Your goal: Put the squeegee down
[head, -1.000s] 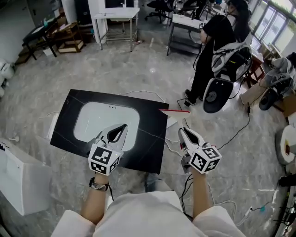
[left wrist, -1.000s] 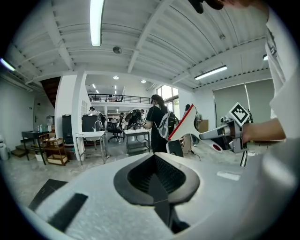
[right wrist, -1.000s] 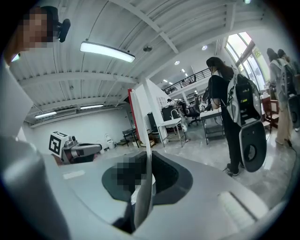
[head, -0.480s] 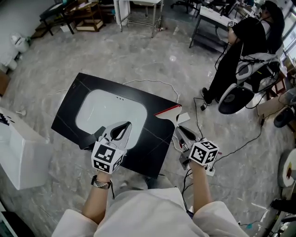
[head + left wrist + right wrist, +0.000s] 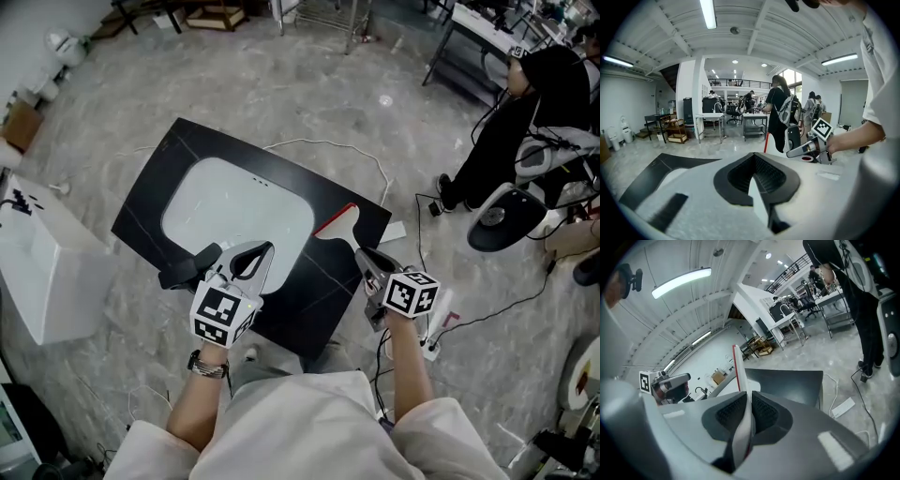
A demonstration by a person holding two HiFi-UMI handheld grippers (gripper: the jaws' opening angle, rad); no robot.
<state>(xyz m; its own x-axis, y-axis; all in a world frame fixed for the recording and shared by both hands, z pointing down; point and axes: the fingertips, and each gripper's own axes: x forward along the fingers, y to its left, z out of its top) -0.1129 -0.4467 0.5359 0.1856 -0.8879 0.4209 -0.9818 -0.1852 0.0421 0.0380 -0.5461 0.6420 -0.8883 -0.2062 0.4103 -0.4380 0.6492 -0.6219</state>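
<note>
The squeegee (image 5: 339, 228) has a white body and a red blade edge, and it hangs over the right corner of the black countertop (image 5: 169, 178). My right gripper (image 5: 362, 255) is shut on its handle from the near side. In the right gripper view the squeegee (image 5: 739, 376) rises edge-on from between the dark pads (image 5: 764, 411) of the right gripper (image 5: 746, 398). My left gripper (image 5: 265, 248) hovers over the near rim of the white sink (image 5: 225, 202), shut with nothing in it. The left gripper (image 5: 754, 161) looks across at the squeegee (image 5: 765, 142).
A white box (image 5: 42, 272) stands on the floor left of the countertop. Cables and a power strip (image 5: 437, 328) lie on the floor by my right arm. A person in black (image 5: 525, 112) sits by an office chair (image 5: 506, 216) at the upper right.
My right gripper has carried the squeegee leftward, from beside the countertop to over its right corner. The left gripper has stayed shut over the sink's near rim.
</note>
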